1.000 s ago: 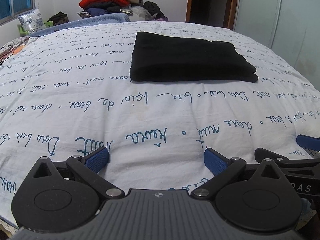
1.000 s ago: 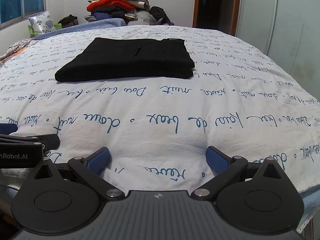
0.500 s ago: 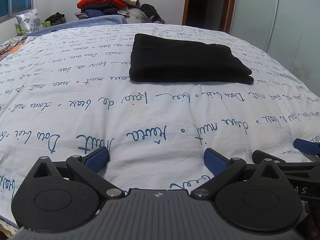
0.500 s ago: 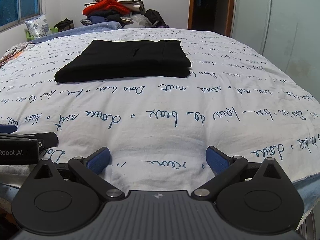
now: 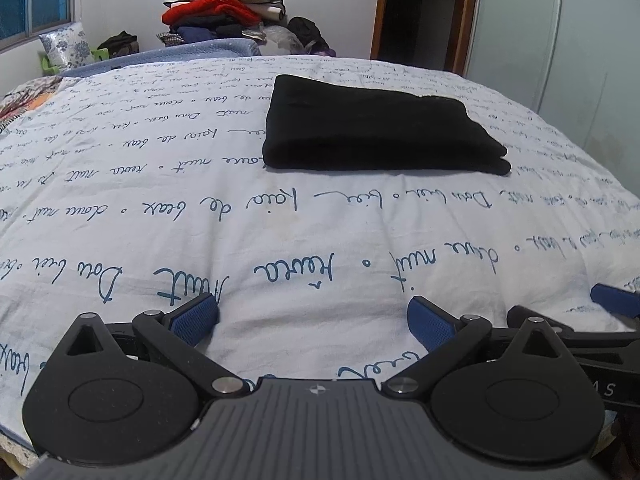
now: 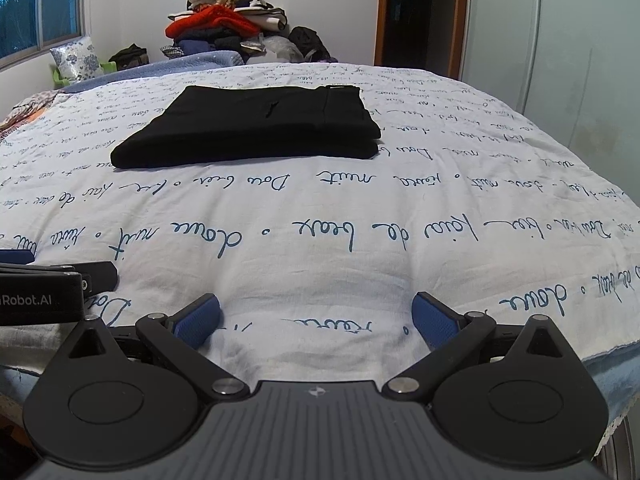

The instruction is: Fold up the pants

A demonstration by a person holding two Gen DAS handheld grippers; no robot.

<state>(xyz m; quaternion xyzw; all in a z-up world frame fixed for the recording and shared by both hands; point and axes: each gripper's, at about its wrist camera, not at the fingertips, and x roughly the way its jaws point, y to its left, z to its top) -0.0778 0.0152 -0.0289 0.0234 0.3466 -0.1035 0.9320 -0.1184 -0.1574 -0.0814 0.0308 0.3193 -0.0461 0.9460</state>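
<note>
The black pants (image 5: 376, 128) lie folded into a flat rectangle on the white bedsheet with blue writing (image 5: 280, 232); they also show in the right wrist view (image 6: 256, 124). My left gripper (image 5: 314, 318) is open and empty, low over the bed's near edge, well short of the pants. My right gripper (image 6: 316, 316) is open and empty too, beside it to the right. Part of the right gripper shows at the right edge of the left view (image 5: 600, 312), and the left gripper shows at the left edge of the right view (image 6: 48, 280).
A pile of clothes (image 5: 220, 12) is stacked at the far end of the bed. A floral pillow (image 5: 66, 44) lies at far left under a window. A dark doorway (image 5: 416, 12) and a white wardrobe (image 5: 580, 60) stand at right.
Both grippers have drawn back and lowered slightly toward the bed's near edge; the pants look a little farther off. Both stay open. The pants have not moved.
</note>
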